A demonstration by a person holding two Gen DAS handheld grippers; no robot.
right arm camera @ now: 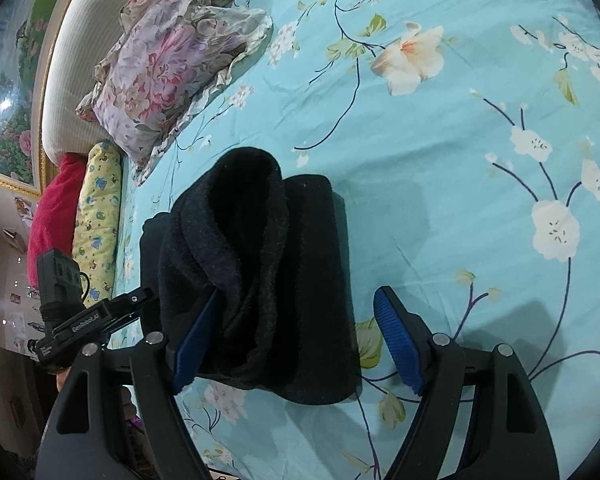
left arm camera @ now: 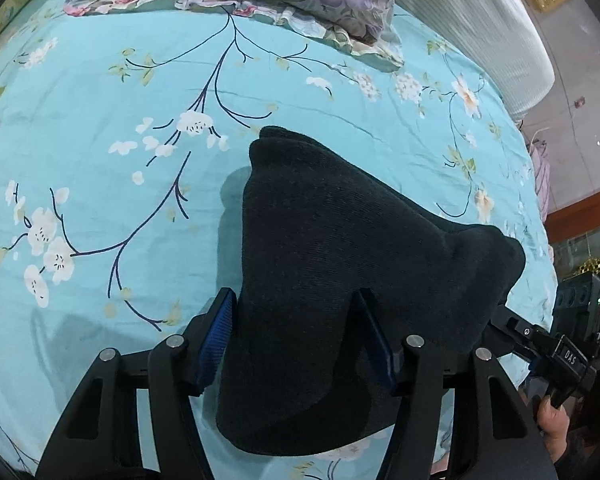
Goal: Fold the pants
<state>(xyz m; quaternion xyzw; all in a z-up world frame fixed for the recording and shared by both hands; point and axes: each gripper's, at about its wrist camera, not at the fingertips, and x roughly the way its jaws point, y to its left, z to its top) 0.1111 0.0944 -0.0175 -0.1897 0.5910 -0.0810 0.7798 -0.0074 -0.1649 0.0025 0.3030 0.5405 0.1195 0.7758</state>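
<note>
The black pants (right arm camera: 260, 272), already folded into a thick bundle, lie on the turquoise bed sheet (right arm camera: 460, 160), well apart from the floral pillow (right arm camera: 160, 72). The left gripper (left arm camera: 296, 340) clamps one end; the right gripper (right arm camera: 296, 336) stands released around the other. Good practice would be lowering the held end flat before letting go.

black hand-held gripper (left arm camera: 296, 336), blue ribbed pads (right arm camera: 396, 344), silver screws, bare skin.
</note>
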